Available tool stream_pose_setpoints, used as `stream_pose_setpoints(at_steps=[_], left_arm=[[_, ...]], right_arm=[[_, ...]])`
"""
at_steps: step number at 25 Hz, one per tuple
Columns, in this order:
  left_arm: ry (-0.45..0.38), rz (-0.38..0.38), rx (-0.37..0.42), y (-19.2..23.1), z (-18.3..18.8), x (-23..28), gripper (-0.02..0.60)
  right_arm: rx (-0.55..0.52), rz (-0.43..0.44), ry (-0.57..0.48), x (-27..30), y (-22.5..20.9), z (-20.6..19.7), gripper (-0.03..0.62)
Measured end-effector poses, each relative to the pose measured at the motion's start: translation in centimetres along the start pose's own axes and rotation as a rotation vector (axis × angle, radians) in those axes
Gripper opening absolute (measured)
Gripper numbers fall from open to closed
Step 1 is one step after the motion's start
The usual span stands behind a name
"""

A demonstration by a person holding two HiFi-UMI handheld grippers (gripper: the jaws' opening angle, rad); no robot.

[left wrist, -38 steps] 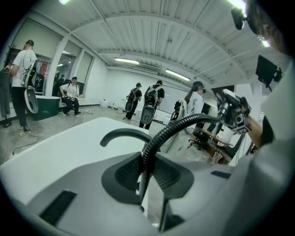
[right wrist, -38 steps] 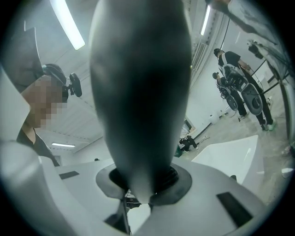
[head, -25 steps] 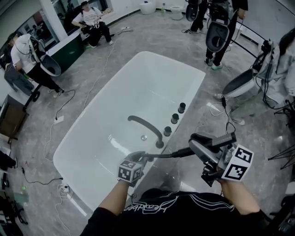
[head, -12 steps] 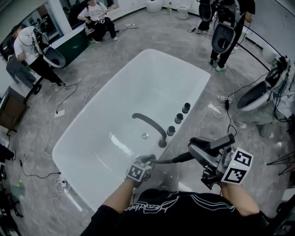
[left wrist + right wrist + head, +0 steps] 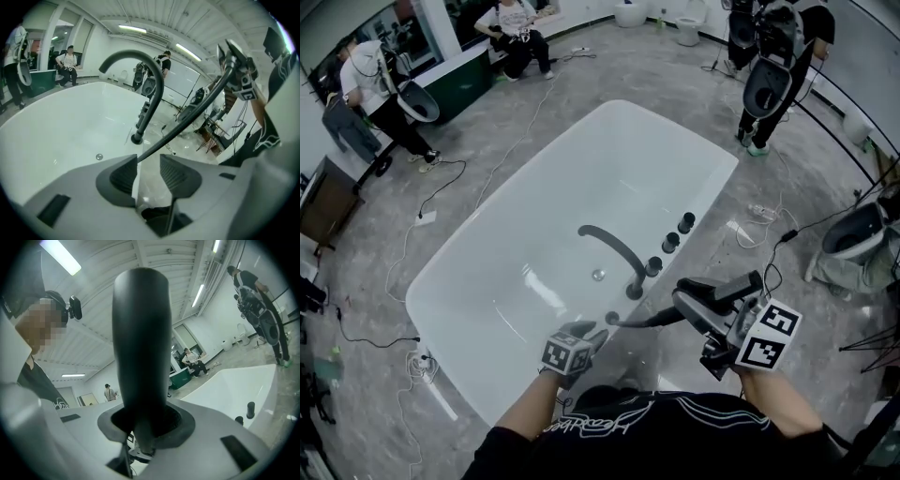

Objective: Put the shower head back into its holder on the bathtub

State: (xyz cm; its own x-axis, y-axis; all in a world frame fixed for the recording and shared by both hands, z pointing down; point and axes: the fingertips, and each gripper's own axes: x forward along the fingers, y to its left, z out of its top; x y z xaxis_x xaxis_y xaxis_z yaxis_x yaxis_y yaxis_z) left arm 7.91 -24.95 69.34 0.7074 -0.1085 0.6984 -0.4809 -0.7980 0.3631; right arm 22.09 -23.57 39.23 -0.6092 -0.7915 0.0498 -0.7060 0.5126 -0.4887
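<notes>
Charcoal body: shower head (image 5: 140, 333), a long, smooth, matt bar with a rounded end.
Position: at 4 o'clock in the head view, outside the white bathtub (image 5: 487, 246), at 5 o'clock from the curved spout (image 5: 614, 248).
Right gripper (image 5: 146, 422): clamped on the shower head's lower end.
Hose (image 5: 647, 321): thin and dark, running toward 9 o'clock to the tub rim.
Left gripper (image 5: 147, 171): jaws apart and just been opening, the hose at the gap's mouth, not pressed by the pads.

Script print on black shirt (image 5: 675, 439) unreadable (too small); no other text legible.
</notes>
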Motion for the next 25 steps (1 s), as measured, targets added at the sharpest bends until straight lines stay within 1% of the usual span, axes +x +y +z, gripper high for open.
stream_pose_setpoints(at_steps=[1, 2, 4, 6, 7, 9, 11, 13, 17, 20, 23, 25], left_arm=[[-0.029, -0.007, -0.019, -0.4, 0.5, -0.7, 0.148], [-0.059, -0.008, -0.034, -0.9, 1.0, -1.6, 0.127], [-0.127, -0.004, -0.050, -1.9, 2.4, -3.7, 0.065], [-0.204, -0.022, -0.055, -3.1, 3.8, -6.2, 0.019], [-0.245, -0.041, -0.052, -3.8, 4.4, -7.5, 0.005], [-0.320, -0.081, -0.032, -5.1, 5.5, -10.4, 0.005], [-0.370, -0.100, -0.006, -6.4, 6.1, -12.8, 0.005], [-0.403, -0.106, 0.005, -7.7, 6.6, -14.7, 0.005], [-0.464, -0.117, -0.013, -9.1, 7.8, -17.2, 0.005], [-0.461, -0.106, 0.001, -9.4, 8.3, -17.8, 0.005], [-0.449, -0.079, 0.021, -9.3, 8.6, -18.2, 0.005], [-0.455, -0.063, 0.018, -9.2, 8.6, -19.0, 0.005]], right_arm=[[-0.008, -0.001, 0.010, 0.2, -0.2, -0.4, 0.092], [-0.018, -0.001, 0.022, 0.4, -0.4, -0.9, 0.092], [-0.044, 0.001, 0.050, 0.9, -0.9, -2.0, 0.092], [-0.073, 0.003, 0.078, 1.9, -1.1, -3.2, 0.092], [-0.090, 0.003, 0.091, 2.5, -1.1, -3.9, 0.092], [-0.123, -0.001, 0.115, 4.0, -1.2, -5.4, 0.092], [-0.140, -0.013, 0.142, 5.3, -1.6, -7.0, 0.092], [-0.160, -0.026, 0.175, 6.3, -2.3, -8.6, 0.092], [-0.252, -0.041, 0.262, 8.5, -3.8, -12.4, 0.092], [-0.265, -0.059, 0.313, 10.1, -5.3, -15.4, 0.092], [-0.255, -0.071, 0.330, 11.5, -6.5, -17.4, 0.092], [-0.261, -0.073, 0.345, 12.5, -6.9, -18.6, 0.092]])
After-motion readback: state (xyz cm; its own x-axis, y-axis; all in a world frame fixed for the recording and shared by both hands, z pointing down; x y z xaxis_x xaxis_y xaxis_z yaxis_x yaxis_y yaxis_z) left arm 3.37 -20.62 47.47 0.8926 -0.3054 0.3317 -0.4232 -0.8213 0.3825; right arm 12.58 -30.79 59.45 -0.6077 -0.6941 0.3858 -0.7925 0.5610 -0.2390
